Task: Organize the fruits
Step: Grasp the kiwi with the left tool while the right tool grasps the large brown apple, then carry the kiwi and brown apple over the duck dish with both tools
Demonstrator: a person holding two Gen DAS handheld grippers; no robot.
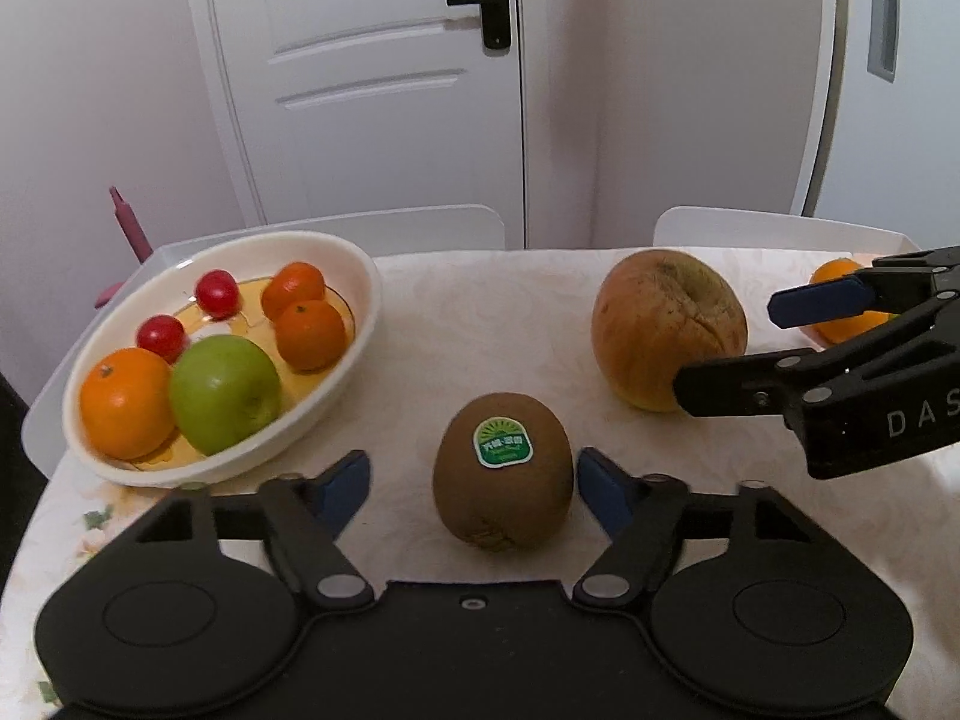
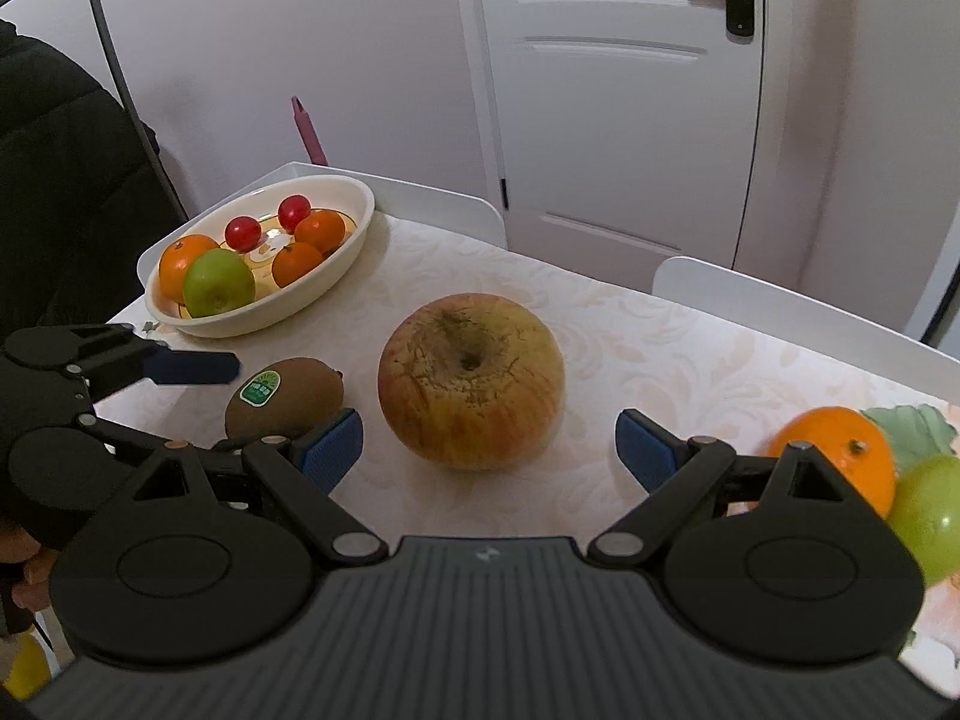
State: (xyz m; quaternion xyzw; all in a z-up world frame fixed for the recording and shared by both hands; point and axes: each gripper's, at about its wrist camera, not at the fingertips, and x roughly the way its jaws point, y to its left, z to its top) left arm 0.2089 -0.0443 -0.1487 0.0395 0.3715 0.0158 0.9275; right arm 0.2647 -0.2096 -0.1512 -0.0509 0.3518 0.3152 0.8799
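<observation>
Left gripper spread wide, empty, straddling the stickered brown kiwi, ready to pinch. Right gripper, equally wide, frames the big russet apple. White bowl at ten o'clock.

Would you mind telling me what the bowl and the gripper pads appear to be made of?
The bowl looks like glazed ceramic, or possibly melamine: a smooth cream wall with a soft sheen and an amber inner base. The pads on the right gripper look like blue rubber or soft plastic, matte, with a fine dotted grip texture.
</observation>
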